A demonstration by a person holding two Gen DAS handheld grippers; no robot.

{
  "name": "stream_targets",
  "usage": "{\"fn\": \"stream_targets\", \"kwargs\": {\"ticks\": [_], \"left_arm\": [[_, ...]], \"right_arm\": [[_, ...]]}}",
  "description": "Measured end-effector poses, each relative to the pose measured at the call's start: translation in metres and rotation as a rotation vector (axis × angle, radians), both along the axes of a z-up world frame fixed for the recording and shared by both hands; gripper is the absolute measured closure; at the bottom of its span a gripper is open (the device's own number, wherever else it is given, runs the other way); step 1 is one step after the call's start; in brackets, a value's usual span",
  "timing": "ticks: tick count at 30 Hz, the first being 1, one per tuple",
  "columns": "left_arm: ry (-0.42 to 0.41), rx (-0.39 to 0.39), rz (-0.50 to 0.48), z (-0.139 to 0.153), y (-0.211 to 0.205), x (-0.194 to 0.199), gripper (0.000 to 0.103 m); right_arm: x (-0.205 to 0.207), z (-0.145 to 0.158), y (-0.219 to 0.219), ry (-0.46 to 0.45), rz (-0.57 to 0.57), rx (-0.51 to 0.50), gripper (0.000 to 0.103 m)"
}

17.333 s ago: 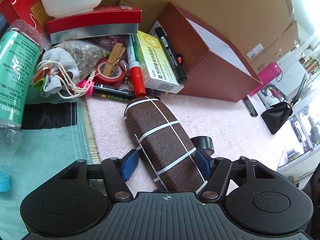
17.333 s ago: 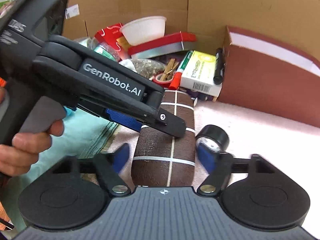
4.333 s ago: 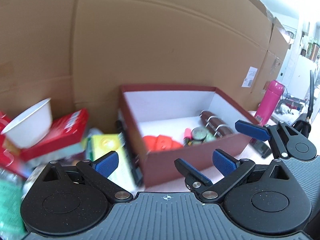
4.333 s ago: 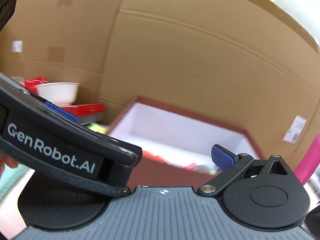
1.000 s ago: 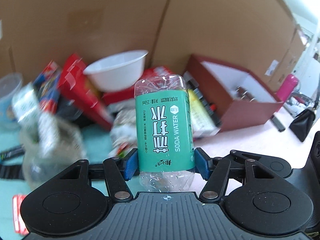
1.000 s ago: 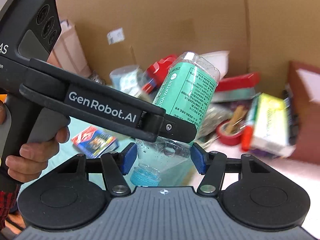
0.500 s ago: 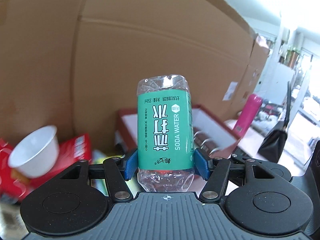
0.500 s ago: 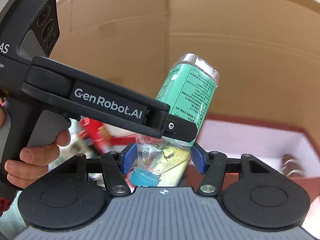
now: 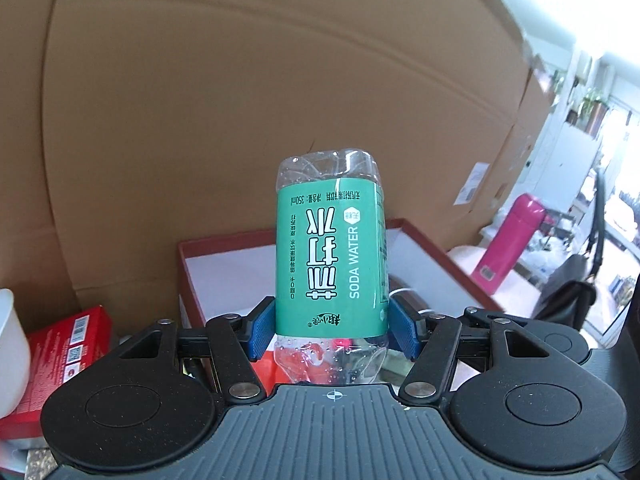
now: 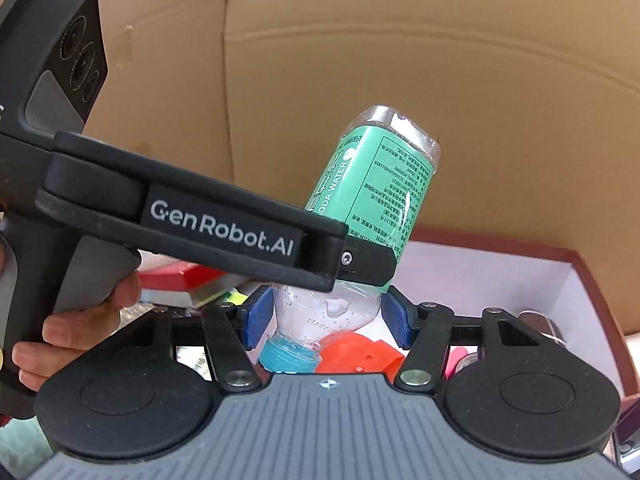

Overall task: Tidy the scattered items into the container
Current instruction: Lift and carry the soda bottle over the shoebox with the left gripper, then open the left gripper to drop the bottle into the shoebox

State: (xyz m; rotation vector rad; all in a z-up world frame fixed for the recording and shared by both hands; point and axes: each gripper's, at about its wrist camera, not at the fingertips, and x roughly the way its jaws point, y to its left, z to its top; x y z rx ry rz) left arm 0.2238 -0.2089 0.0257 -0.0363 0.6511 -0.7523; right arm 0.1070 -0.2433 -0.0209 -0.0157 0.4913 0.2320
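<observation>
A clear soda water bottle (image 9: 332,256) with a green label and a blue cap (image 10: 288,354) is held in the air, base up, cap down. My left gripper (image 9: 332,330) is shut on the label's lower part. My right gripper (image 10: 326,322) is shut on the bottle's clear shoulder just above the cap. The bottle hangs in front of and above the dark red box (image 9: 216,268) with a white inside (image 10: 472,280). In the box lie an orange piece (image 10: 356,354) and a brown striped case (image 9: 404,284).
A tall cardboard wall (image 9: 240,100) stands behind the box. A red packet (image 9: 68,352) and a white bowl (image 9: 10,344) lie left of the box. A pink flask (image 9: 510,248) and a black bag (image 9: 568,300) are to the right.
Both grippers have carried the bottle further towards the red box, which now looms larger behind it. The grip on the bottle is unchanged.
</observation>
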Motion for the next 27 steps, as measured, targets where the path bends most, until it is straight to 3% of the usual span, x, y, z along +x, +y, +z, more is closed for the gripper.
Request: {"fn": "stream_targets", "kwargs": {"ticks": [4,12,14,15,17,21,27], "left_arm": [[0.028,0.041,0.017,-0.016,-0.004,0.013,0.038],[-0.014,0.105,0.017,-0.026,-0.008,0.016,0.036],[-0.019,0.105,0.010,-0.027,-0.010,0.016,0.028],[-0.017,0.098,0.006,-0.027,-0.012,0.017,0.026],[-0.015,0.066,-0.005,-0.026,-0.009,0.015,0.019],[-0.044,-0.003,0.035,-0.017,-0.001,0.008,0.000],[-0.050,0.006,0.078,-0.015,0.002,0.004,0.000]], "right_arm": [[0.019,-0.013,-0.003,0.065,0.025,0.017,0.038],[0.035,-0.028,0.004,0.117,0.043,0.008,0.037],[0.037,-0.029,0.006,0.117,0.041,0.002,0.036],[0.037,-0.029,0.007,0.115,0.039,-0.001,0.034],[0.036,-0.028,0.008,0.098,0.021,-0.009,0.014],[0.032,-0.027,0.007,0.077,-0.012,-0.012,0.009],[0.026,-0.027,0.008,0.051,-0.054,0.009,0.003]]}}
